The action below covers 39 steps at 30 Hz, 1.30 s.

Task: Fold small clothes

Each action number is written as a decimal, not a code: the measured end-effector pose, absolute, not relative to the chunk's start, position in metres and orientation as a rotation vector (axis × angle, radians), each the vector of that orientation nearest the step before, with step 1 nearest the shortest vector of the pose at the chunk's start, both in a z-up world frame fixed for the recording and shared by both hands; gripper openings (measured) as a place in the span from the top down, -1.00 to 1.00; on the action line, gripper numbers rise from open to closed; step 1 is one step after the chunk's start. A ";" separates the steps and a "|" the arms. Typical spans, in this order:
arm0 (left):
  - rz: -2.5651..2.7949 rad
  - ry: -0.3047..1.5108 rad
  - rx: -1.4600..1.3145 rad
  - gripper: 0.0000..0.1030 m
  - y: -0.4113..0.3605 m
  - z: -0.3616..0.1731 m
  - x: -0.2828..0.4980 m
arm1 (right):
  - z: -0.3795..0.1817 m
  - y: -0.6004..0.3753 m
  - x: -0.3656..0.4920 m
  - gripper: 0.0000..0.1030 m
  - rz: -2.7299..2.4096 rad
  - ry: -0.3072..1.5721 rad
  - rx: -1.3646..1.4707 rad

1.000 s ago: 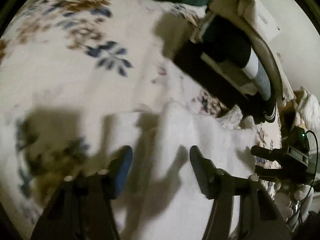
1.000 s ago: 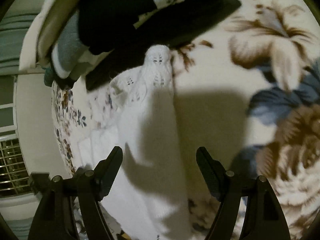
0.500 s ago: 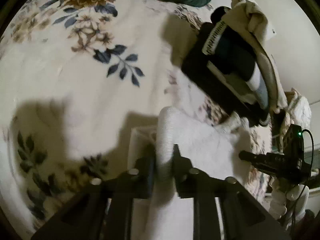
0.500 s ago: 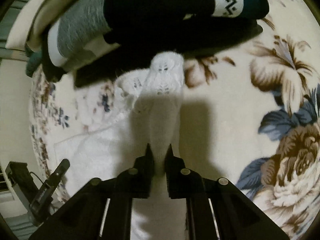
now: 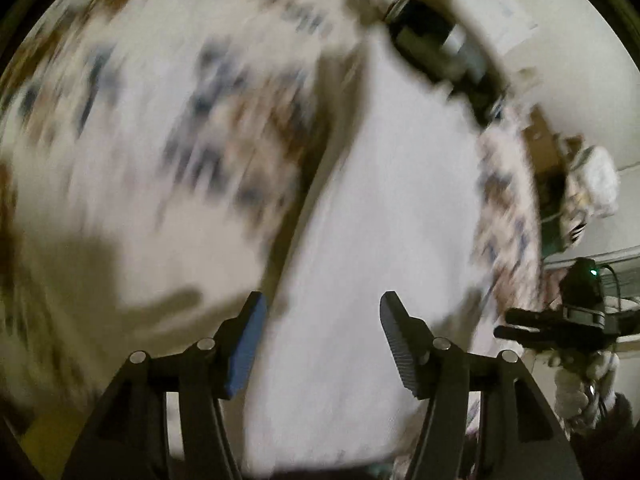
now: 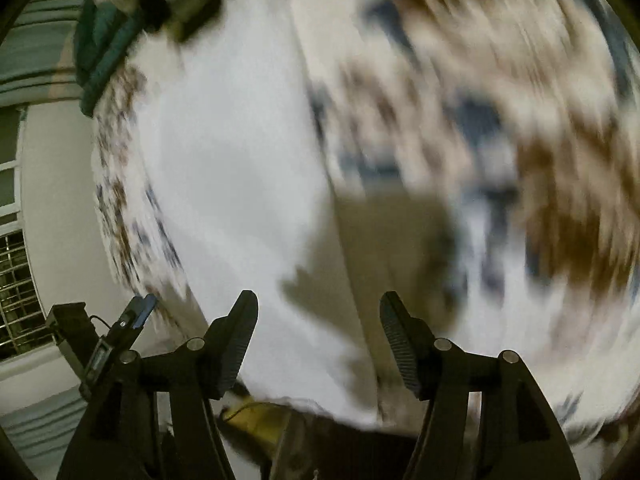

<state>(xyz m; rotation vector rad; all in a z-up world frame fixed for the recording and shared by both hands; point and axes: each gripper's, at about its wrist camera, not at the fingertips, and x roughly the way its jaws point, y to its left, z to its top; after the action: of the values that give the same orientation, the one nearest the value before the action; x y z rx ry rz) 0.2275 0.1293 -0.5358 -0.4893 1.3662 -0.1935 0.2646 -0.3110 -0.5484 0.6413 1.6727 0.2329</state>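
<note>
- You have a bed under you, covered by a floral bedspread (image 5: 132, 152) in cream with blue and brown blooms, heavily blurred.
- A white garment (image 5: 384, 216) lies spread flat on it, running from near to far.
- At the far end sits a blurred stack of dark clothes (image 5: 444, 44), just beyond the garment.

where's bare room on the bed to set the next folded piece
Bare floral bedspread lies left of the white garment in the left wrist view, right of it in the right wrist view. Crowded at the dark clothes pile beyond the garment. Details are blurred.
</note>
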 end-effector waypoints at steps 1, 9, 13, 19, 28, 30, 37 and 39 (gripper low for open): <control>-0.170 1.408 -0.508 -0.10 0.128 -0.551 0.207 | -0.559 -0.308 0.244 -0.27 0.227 1.705 0.662; -0.101 1.439 -0.461 0.90 0.102 -0.595 0.144 | -0.649 -0.262 0.129 -0.03 0.166 1.855 0.658; -0.079 1.355 -0.516 0.91 0.105 -0.570 0.122 | -0.650 -0.247 0.122 0.87 0.131 1.797 0.613; -0.083 1.406 -0.580 0.91 0.113 -0.585 0.099 | -0.633 -0.243 0.098 0.95 0.083 1.789 0.503; -0.146 1.370 -0.676 -0.13 0.134 -0.601 0.112 | -0.642 -0.231 0.103 -0.07 0.158 1.793 0.599; -0.154 1.378 -0.672 -0.18 0.133 -0.609 0.115 | -0.647 -0.232 0.093 -0.07 0.166 1.807 0.623; -0.250 1.429 -0.461 -0.14 0.084 -0.627 0.128 | -0.663 -0.215 0.085 -0.22 0.167 1.780 0.661; -0.244 1.429 -0.390 0.45 0.073 -0.625 0.129 | -0.662 -0.201 0.081 -0.22 0.152 1.764 0.641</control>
<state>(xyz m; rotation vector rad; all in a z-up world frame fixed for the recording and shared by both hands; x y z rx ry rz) 0.1286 0.0733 -0.6247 -0.3902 1.4287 -0.2442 0.0814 -0.2009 -0.6624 0.6411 1.7641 0.1519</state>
